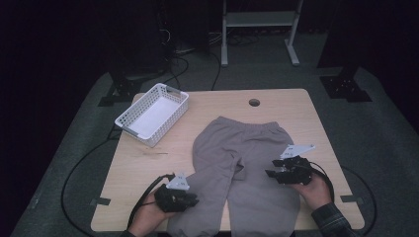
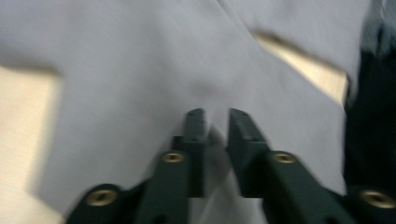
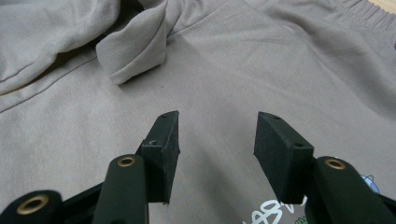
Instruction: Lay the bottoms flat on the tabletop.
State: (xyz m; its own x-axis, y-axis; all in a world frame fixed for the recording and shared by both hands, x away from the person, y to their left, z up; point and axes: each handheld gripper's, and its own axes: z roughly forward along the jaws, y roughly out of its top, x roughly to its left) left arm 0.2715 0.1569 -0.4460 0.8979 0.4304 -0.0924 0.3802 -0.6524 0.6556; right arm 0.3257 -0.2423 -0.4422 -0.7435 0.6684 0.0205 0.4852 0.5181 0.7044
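Grey sweatpants point(image 1: 242, 148) lie flat on the wooden table point(image 1: 286, 106), waistband away from me, legs toward the near edge. My left gripper point(image 1: 193, 201) is low at the outer edge of the left leg, pointing right onto it. In the left gripper view, which is blurred, the left gripper point(image 2: 215, 116) keeps a narrow gap with grey cloth point(image 2: 140, 70) under and between the jaws. My right gripper point(image 1: 269, 174) hovers over the right leg; the right gripper point(image 3: 217, 121) stands open above flat cloth point(image 3: 261, 60), gripping nothing. A bunched fold point(image 3: 135, 49) rises ahead of it.
A white mesh basket point(image 1: 153, 113) stands at the table's far left corner. A small round hole point(image 1: 254, 102) lies near the far edge. Cables trail off the table's left and right sides. A printed mark point(image 3: 271, 212) shows on the cloth below the right jaws.
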